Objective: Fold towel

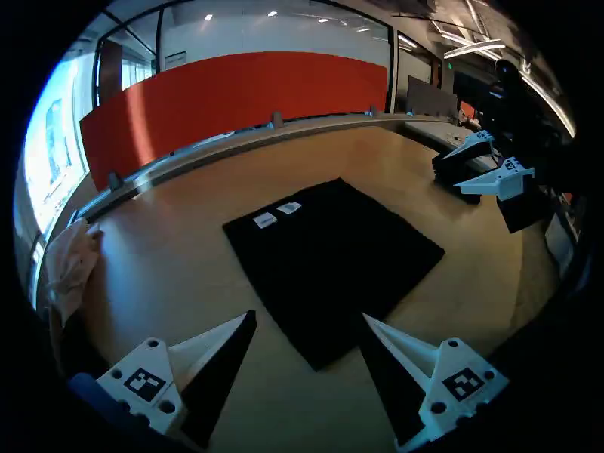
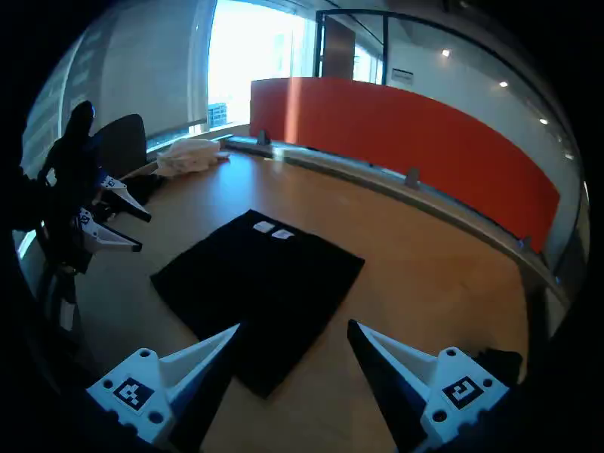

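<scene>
Above the towel (image 1: pixel 332 257), left gripper (image 1: pixel 308 313) and right gripper (image 2: pixel 294 325) hold fingers wide (both empty).

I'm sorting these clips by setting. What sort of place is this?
Most likely an office: a long wooden desk with a red divider panel along its far edge, glass-walled rooms behind it, and an office chair. The black towel lies flat on the desk.

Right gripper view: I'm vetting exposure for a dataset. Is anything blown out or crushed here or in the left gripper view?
Right gripper view: the window is blown to white, the chair a dark silhouette. Left gripper view: the black towel shows no texture; the orange partition bows from fisheye distortion.
</scene>
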### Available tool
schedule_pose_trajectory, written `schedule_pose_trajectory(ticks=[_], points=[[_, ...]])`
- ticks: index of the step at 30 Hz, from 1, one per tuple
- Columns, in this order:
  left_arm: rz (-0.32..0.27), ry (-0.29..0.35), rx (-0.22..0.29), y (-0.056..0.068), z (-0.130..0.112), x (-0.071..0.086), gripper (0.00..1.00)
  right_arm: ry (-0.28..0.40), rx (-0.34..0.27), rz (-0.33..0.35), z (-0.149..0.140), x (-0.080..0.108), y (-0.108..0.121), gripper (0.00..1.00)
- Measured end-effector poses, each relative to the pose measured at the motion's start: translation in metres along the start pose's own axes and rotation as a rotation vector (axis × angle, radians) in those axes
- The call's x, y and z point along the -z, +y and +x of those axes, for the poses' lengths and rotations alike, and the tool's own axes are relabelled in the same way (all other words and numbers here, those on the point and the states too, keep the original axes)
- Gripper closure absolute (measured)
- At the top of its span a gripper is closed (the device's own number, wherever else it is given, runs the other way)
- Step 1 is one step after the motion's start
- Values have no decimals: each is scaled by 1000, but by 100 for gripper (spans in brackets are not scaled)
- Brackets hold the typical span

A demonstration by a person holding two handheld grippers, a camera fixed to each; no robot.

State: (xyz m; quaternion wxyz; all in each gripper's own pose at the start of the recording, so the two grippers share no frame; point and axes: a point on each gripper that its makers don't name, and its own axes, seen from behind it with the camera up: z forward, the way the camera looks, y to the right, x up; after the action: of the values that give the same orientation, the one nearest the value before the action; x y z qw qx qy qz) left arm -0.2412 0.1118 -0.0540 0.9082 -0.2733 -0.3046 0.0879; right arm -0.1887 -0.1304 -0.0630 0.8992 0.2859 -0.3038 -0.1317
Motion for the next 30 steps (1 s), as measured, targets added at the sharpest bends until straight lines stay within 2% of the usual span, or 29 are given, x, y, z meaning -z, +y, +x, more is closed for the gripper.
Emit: schedule_pose_trajectory(ticks=[8,17,30], points=[[-23,-63,-6,8,-33,-21,7,-53,18,17,-33,-14,-10,0],[-46,-129,-15,15,-63,-34,7,-100,19,43,-64,-25,-22,0],[-64,-180,-17,19,-82,-43,7,-160,40,63,-98,-34,-30,0]])
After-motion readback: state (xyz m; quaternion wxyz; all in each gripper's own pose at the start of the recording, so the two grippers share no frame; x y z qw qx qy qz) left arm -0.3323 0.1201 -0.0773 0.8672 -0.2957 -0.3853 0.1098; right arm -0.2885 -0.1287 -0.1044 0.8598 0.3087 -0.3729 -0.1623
